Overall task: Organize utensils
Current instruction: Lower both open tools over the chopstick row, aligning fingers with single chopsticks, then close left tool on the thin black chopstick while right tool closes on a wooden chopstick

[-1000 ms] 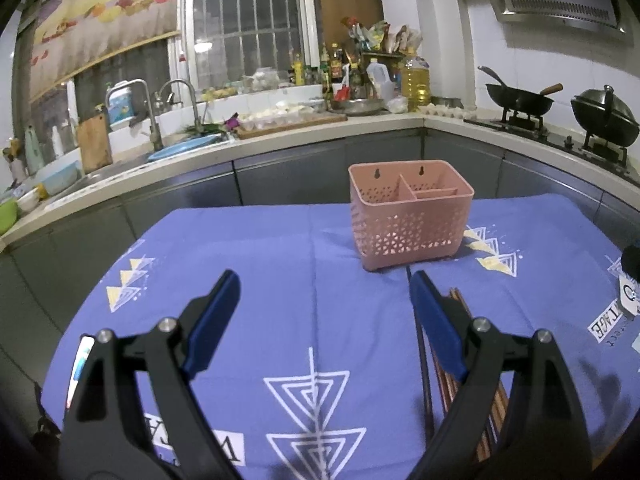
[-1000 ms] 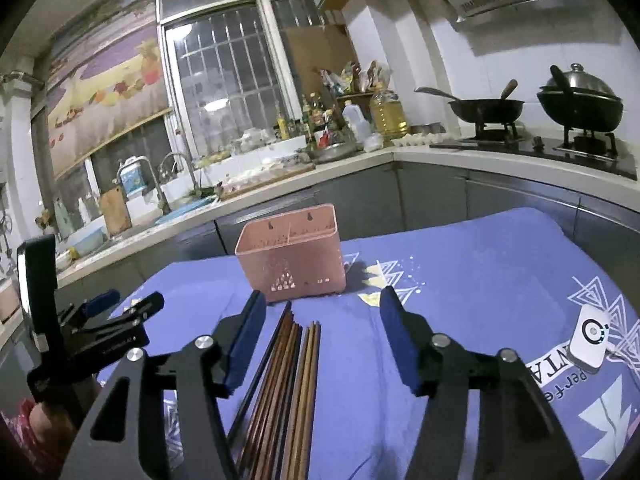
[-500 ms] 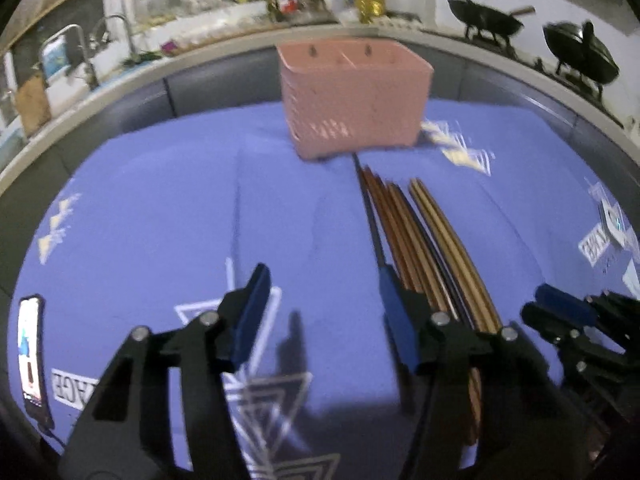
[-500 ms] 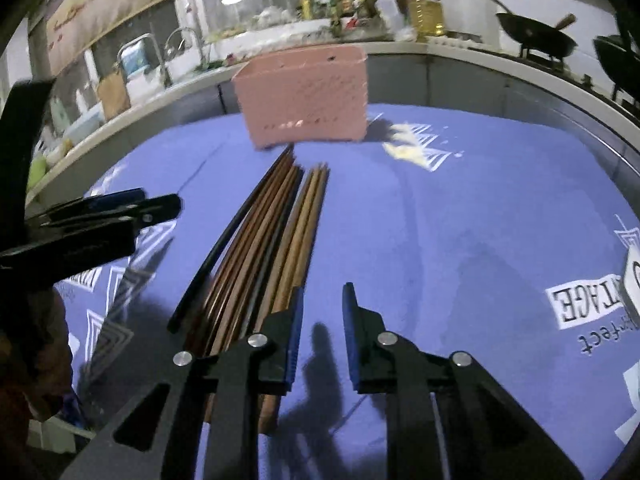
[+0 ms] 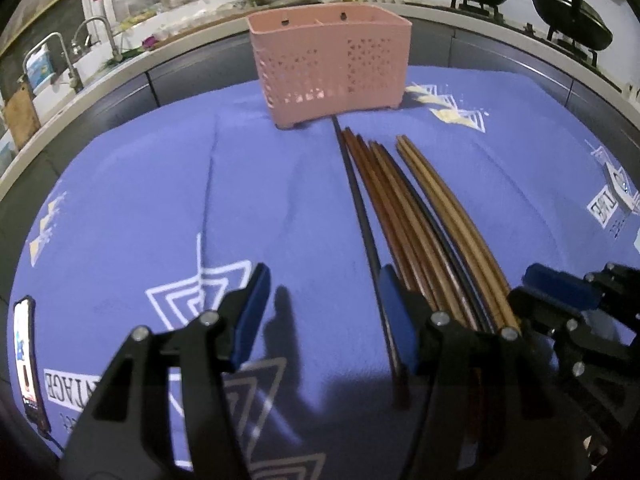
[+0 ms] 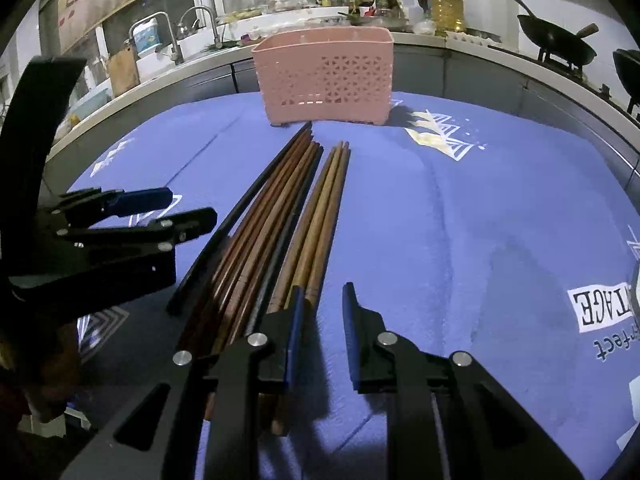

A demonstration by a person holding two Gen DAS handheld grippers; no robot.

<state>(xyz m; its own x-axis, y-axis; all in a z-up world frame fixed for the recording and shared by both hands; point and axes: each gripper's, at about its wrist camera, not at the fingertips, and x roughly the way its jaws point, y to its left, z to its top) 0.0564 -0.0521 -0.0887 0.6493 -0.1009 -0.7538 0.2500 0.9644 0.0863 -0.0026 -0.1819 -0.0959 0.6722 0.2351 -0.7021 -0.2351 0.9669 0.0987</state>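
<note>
Bundle of long wooden chopsticks [image 6: 296, 216], brown and black, lies on blue patterned cloth surface [image 6: 460, 220]. Long axis runs lower centre of frame up to pink perforated plastic basket [image 6: 326, 76].

Right hand-held gripper [image 6: 320, 312]: jaws have just been closing, narrow gap, nothing between, near ends just left of it.

Left hand-held gripper [image 5: 320, 300]: jaws just narrowed, half open, empty, bundle along its right finger.

Right nearer to light-brown pair.

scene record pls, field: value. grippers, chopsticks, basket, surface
surface: blue printed tablecloth
basket: pink perforated utensil basket, upright at the far end of the cloth, nothing seen in it
chopsticks: bundle of chopsticks lying flat on the cloth, far tips just short of the basket
left hand-held gripper: open, nothing between the pads; bundle lies to its right
right hand-held gripper: narrow gap, nothing between the pads; bundle lies to its left
other: phone at the cloth's left edge
</note>
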